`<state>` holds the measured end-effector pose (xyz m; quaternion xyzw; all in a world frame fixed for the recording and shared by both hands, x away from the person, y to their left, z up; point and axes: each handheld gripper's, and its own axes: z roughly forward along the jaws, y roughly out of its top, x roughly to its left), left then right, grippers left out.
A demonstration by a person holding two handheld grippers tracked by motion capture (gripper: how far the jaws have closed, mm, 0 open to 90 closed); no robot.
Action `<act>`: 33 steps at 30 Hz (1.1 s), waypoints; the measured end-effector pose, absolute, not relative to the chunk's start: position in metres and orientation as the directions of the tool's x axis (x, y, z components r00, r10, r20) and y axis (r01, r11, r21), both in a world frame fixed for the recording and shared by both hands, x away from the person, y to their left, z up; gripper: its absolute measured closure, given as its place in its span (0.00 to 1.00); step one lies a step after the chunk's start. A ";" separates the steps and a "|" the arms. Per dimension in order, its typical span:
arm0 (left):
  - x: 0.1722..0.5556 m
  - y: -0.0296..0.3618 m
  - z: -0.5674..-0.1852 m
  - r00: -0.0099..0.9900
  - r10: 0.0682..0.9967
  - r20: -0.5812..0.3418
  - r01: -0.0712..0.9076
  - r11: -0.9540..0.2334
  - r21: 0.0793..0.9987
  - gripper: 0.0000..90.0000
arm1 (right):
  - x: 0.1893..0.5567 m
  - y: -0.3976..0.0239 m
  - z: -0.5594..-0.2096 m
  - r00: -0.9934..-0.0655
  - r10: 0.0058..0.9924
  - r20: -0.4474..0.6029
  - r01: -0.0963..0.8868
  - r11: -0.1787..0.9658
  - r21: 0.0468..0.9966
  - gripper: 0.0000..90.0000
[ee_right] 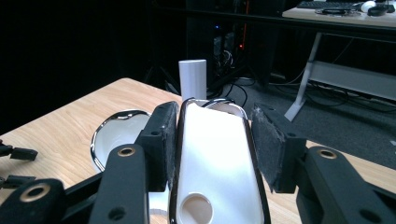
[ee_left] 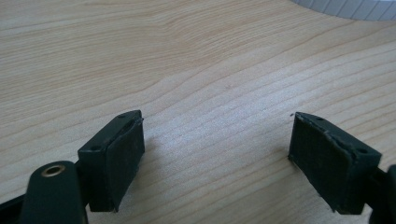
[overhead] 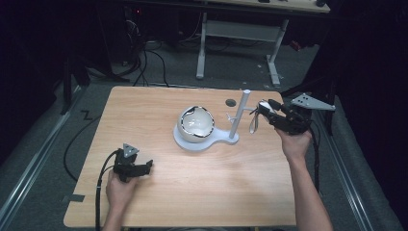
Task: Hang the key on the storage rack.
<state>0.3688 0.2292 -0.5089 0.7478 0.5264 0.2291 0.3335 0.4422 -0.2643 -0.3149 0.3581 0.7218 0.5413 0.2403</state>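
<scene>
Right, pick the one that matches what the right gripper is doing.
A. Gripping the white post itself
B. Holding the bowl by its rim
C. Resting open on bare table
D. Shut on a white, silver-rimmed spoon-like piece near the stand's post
D: in the right gripper view, the right gripper has its fingers pressed against both sides of the white silver-rimmed piece, with the white post standing behind it, apart.

White spoon (ee_right: 217, 163) with dark rim, white bowl (overhead: 196, 123) and stand (overhead: 239, 115), pale wood-grain worktop (overhead: 192, 192), black grippers.

Brightly lit table (overhead: 192, 192), dark surroundings, soft shadows, glare on bowl (overhead: 196, 123) rim, slightly soft focus
</scene>
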 end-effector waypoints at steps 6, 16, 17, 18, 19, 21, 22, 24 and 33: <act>0.369 0.229 -0.509 0.341 0.940 -0.008 0.635 -0.224 0.740 0.21 | 0.442 -0.262 -0.313 -0.628 0.778 0.033 0.252 0.164 0.954 0.58; 0.369 0.229 -0.509 0.341 0.940 -0.008 0.635 -0.224 0.740 0.21 | 0.434 -0.254 -0.304 -0.641 0.767 -0.012 0.223 0.201 0.954 0.58; 0.369 0.229 -0.509 0.341 0.940 -0.008 0.635 -0.224 0.740 0.21 | 0.434 -0.253 -0.305 -0.643 0.766 -0.016 0.219 0.203 0.954 0.58; 0.369 0.229 -0.509 0.341 0.940 -0.008 0.635 -0.223 0.740 0.21 | 0.433 -0.253 -0.305 -0.643 0.765 -0.015 0.219 0.203 0.954 0.58; 0.369 0.229 -0.509 0.341 0.940 -0.008 0.635 -0.224 0.740 0.21 | 0.433 -0.253 -0.305 -0.645 0.764 -0.016 0.218 0.204 0.955 0.58; 0.369 0.229 -0.509 0.341 0.940 -0.008 0.635 -0.224 0.740 0.21 | 0.432 -0.252 -0.304 -0.646 0.763 -0.021 0.214 0.207 0.955 0.58; 0.369 0.229 -0.509 0.341 0.940 -0.008 0.635 -0.224 0.740 0.21 | 0.432 -0.252 -0.304 -0.646 0.763 -0.022 0.213 0.208 0.955 0.58; 0.369 0.229 -0.509 0.341 0.940 -0.008 0.635 -0.224 0.740 0.21 | 0.431 -0.252 -0.304 -0.646 0.763 -0.020 0.214 0.206 0.955 0.58; 0.369 0.229 -0.509 0.341 0.940 -0.008 0.635 -0.224 0.740 0.21 | 0.427 -0.253 -0.303 -0.653 0.757 -0.022 0.205 0.205 0.957 0.58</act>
